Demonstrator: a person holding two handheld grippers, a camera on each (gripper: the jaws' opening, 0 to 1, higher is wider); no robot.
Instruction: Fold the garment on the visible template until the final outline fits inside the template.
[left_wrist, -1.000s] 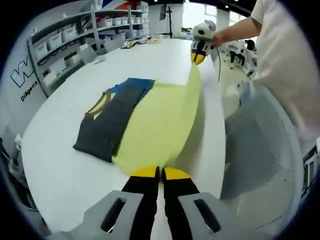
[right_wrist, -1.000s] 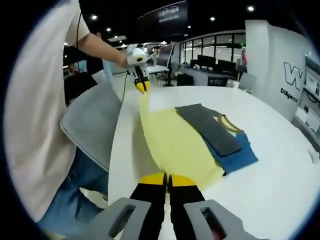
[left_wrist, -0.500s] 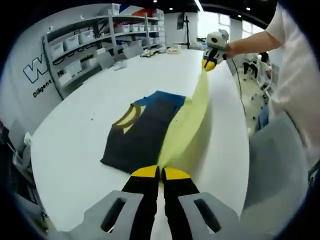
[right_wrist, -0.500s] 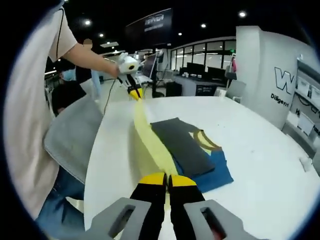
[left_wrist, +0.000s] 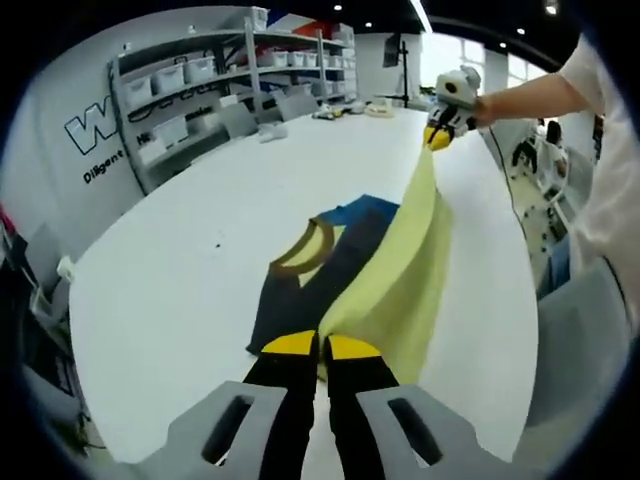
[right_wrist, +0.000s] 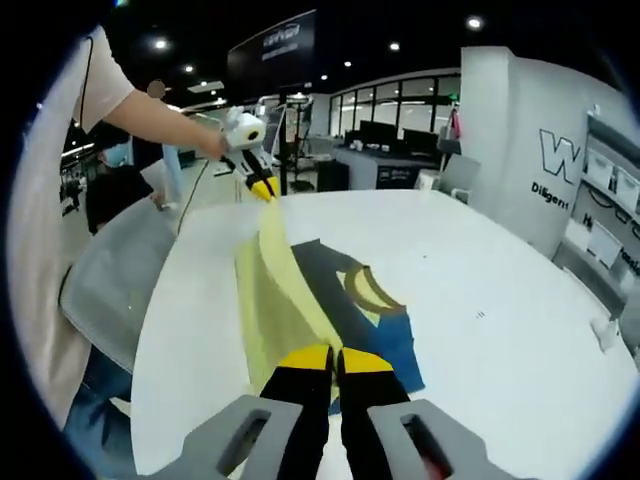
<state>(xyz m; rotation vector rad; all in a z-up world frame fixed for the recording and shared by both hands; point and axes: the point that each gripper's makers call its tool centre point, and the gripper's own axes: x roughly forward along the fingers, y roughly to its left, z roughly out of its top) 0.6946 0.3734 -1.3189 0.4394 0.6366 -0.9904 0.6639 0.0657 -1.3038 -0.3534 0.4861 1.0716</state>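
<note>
Desk (left_wrist: 180, 270): white, large, carries the work. Shelving (left_wrist: 190, 90) stands behind it w/ grey bins (left_wrist: 160, 80); bin contents cannot be read at this size.

Garment (left_wrist: 395, 270): yellow panel held up off the desk, stretched taut btwn both tongs along one edge. The rest lies flat mid-desk: dark grey section (left_wrist: 310, 285) w/ yellow neck band (left_wrist: 310, 245), blue section (left_wrist: 365, 210) at the far end. No separate template outline can be made out; the dark/blue piece may be it, unconfirmed.

Left tongs (left_wrist: 320, 345): jaws together, clamped on the near corner of the yellow panel. Seen also in the right gripper view (right_wrist: 262, 187), held by a hand (right_wrist: 212, 143).

Right tongs (right_wrist: 335, 358): jaws together, clamped on the opposite corner. Seen also in the left gripper view (left_wrist: 438, 137).

Status (judgement): fold in progress, approx. mid-stage. Yellow panel is raised over the flat part, not yet laid down. Remaining: lay the panel across, release both corners, check the outline, then further folds if it overhangs.
</note>
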